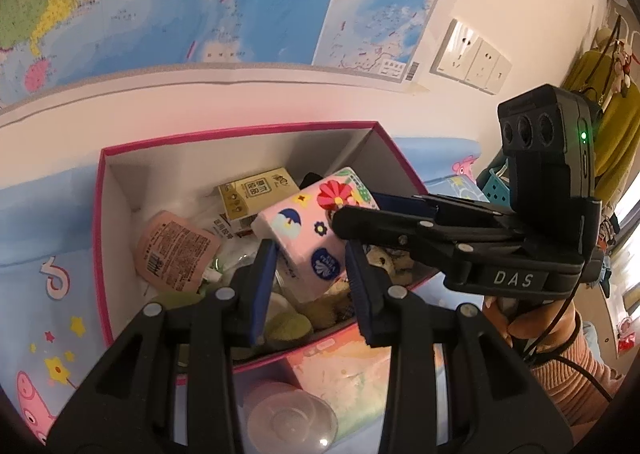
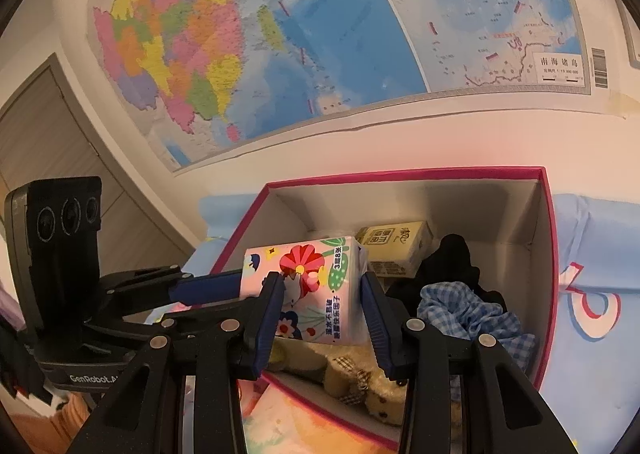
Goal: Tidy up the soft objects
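A pink tissue pack (image 1: 306,242) with flower prints is held over the pink-rimmed box (image 1: 240,132). My left gripper (image 1: 310,294) has its blue pads on both sides of the pack. My right gripper (image 2: 322,318) also closes on the same pack (image 2: 316,290), which tilts above the box (image 2: 404,175). In the left wrist view the right gripper (image 1: 360,219) reaches in from the right. In the right wrist view the left gripper (image 2: 208,290) comes from the left. Inside lie a yellow tissue pack (image 2: 394,246), a blue checked cloth (image 2: 468,310), a black cloth (image 2: 452,258) and a plush toy (image 2: 372,386).
The box stands on a light blue cartoon sheet (image 1: 36,213) against a wall with a large map (image 2: 280,33). A pink pouch (image 1: 176,254) lies in the box. A clear plastic lid (image 1: 288,418) sits in front of the box. Wall sockets (image 1: 472,57) are at right.
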Action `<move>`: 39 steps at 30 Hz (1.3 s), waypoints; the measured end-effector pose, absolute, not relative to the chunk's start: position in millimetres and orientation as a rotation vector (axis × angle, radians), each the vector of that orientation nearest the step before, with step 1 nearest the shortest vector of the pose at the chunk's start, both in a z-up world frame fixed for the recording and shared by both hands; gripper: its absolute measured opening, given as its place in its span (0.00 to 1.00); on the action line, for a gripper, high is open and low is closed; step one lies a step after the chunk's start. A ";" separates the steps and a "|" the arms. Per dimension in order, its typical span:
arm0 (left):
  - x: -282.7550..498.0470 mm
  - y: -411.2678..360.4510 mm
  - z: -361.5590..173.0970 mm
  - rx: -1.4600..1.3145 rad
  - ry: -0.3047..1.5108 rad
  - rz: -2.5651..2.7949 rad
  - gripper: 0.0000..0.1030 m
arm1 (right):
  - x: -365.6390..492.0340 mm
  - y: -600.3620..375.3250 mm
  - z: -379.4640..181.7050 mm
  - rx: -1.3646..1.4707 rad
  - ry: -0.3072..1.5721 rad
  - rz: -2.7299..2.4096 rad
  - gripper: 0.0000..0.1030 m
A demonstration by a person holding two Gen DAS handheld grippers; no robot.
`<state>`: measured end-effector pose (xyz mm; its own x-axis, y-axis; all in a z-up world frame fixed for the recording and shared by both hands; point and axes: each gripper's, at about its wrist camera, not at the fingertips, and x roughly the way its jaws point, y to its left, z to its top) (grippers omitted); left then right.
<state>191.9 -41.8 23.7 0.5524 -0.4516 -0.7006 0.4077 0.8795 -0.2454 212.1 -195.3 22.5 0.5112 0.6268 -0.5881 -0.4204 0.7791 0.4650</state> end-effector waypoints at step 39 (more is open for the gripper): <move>5.5 16.8 -28.5 -0.091 0.706 -0.050 1.00 | 6.2 -212.2 -10.6 -0.010 0.664 0.375 1.00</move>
<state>5.5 16.8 -28.5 0.7599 -0.0769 -0.6455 0.0154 0.9948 -0.1003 6.2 -212.2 -10.6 0.7230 0.3368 -0.6032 -0.3430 0.9329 0.1098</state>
